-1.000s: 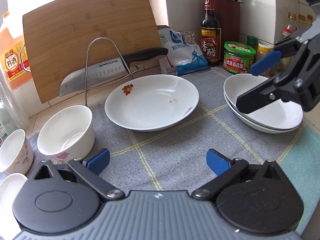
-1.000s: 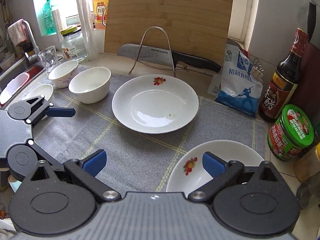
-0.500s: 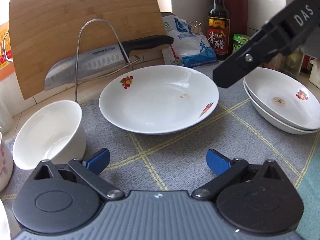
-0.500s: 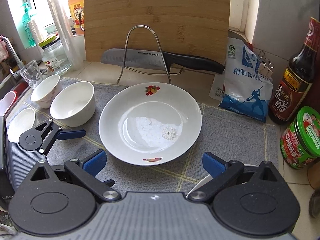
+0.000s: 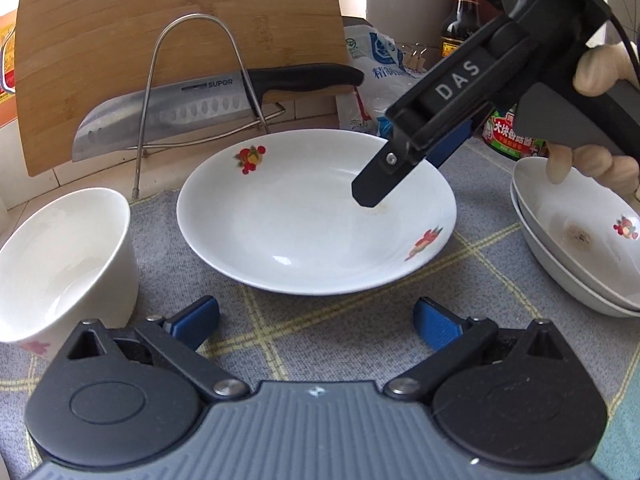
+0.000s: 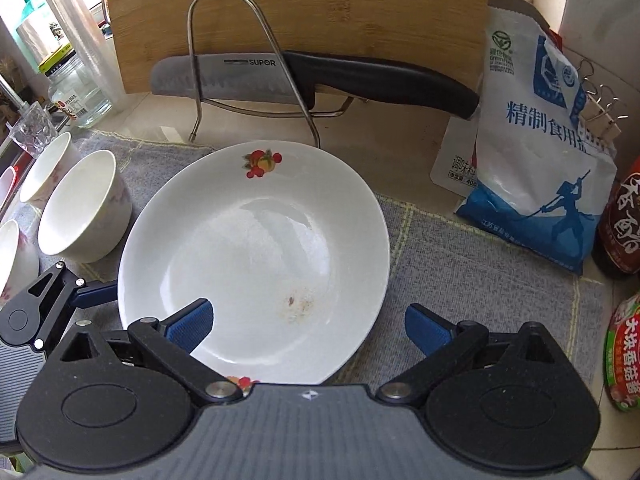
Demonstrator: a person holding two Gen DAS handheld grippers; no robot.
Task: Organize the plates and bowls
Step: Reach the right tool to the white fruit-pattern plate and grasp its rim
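Right gripper (image 6: pixel 308 326) hanging over near rim of shallow white plate (image 6: pixel 256 248), jaws spread wide, holding nothing. Left gripper (image 5: pixel 316 318) hovering just short of same plate, also gaping, empty. Plate sitting on grey mat (image 5: pixel 340 320), between white bowl (image 5: pixel 60 260) and two stacked plates (image 5: pixel 580 248).

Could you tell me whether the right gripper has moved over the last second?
Yes. The right gripper has moved forward, from above the stacked plates to over the single plate, toward the knife.
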